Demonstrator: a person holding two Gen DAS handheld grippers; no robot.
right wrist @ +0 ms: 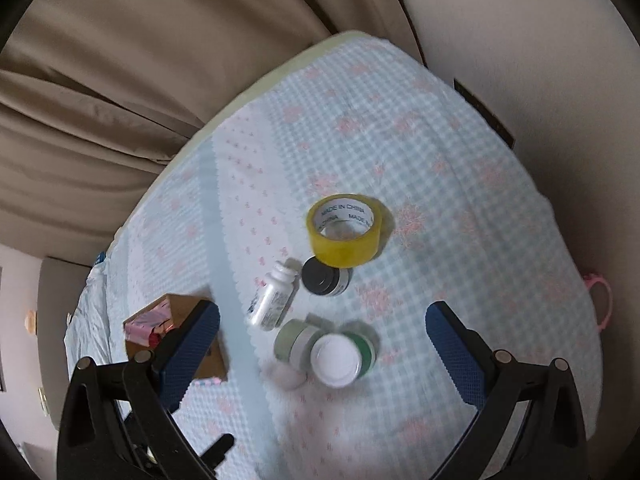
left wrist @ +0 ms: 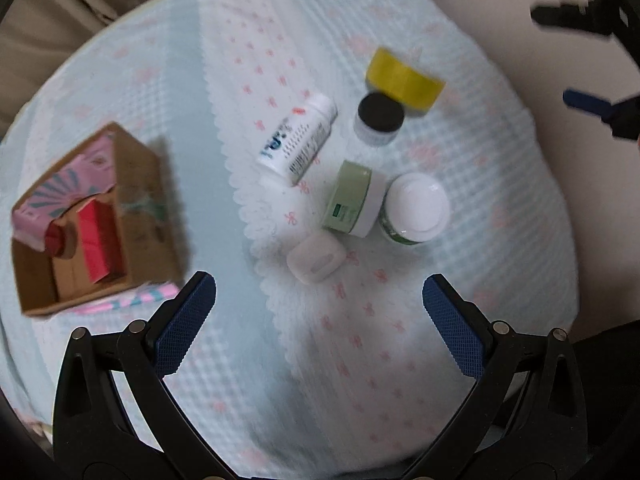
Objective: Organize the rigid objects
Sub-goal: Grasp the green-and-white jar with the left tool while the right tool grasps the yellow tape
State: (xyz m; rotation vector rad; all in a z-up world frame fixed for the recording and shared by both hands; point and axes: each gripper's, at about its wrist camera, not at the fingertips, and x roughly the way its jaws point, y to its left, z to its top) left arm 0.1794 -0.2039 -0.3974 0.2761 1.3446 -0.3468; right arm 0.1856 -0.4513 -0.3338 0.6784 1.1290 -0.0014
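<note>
On the bed sit a yellow tape roll (left wrist: 404,78) (right wrist: 345,230), a black-lidded jar (left wrist: 379,117) (right wrist: 326,278), a white pill bottle (left wrist: 298,138) (right wrist: 273,300) lying on its side, a pale green jar (left wrist: 354,199) (right wrist: 294,340) on its side, a white-lidded green jar (left wrist: 416,208) (right wrist: 340,360) and a small white case (left wrist: 315,263) (right wrist: 288,376). A cardboard box (left wrist: 96,220) (right wrist: 176,336) at the left holds a red box and a pink packet. My left gripper (left wrist: 318,304) is open and empty above the white case. My right gripper (right wrist: 322,332) is open and empty above the jars.
The bed has a light blue checked cover with pink flowers (left wrist: 460,280) (right wrist: 440,184). Beige curtains (right wrist: 140,80) hang behind the bed and a plain wall (right wrist: 540,40) is at the right. The other gripper's blue pad (left wrist: 588,102) shows at the right edge of the left wrist view.
</note>
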